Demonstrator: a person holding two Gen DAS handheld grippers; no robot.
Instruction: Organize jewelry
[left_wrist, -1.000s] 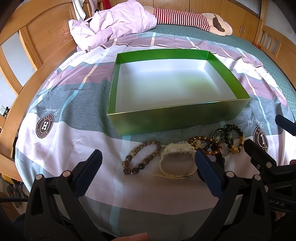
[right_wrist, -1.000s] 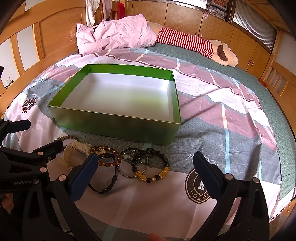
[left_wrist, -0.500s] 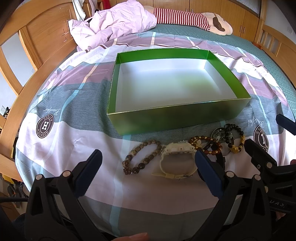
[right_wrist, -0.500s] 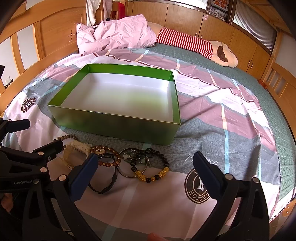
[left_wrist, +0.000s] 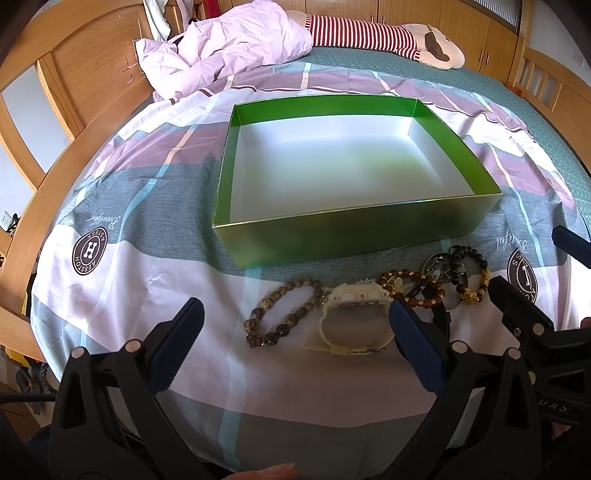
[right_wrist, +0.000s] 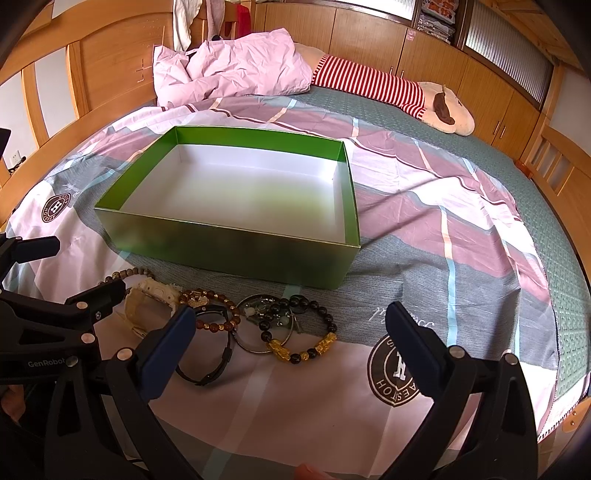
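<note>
Both tools, the left tool (left_wrist: 295, 325) and right tool (right_wrist: 291, 332), were wide apart, holding nothing. The green cardboard box (left_wrist: 332, 236) was empty. All the bead bracelets (right_wrist: 295, 332) and the cream plastic watch (left_wrist: 354, 314) lay on the bed in front of it.

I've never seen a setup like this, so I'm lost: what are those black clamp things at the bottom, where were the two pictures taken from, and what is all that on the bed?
There is no robot here. A person holds a hand-held clamp tool in each hand, and each tool carries its own wide-angle camera looking forward along its jaws. One picture comes from the left gripper, the other from the right gripper; each tool also shows at the edge of the other's picture. Both have their jaws wide open and hold nothing. On the bedspread sits an empty green box. In front of it lies a row of jewelry: a brown bead bracelet, a cream watch, an amber bead bracelet, a thin black band, a metal ring and a black-and-gold bracelet.
</note>
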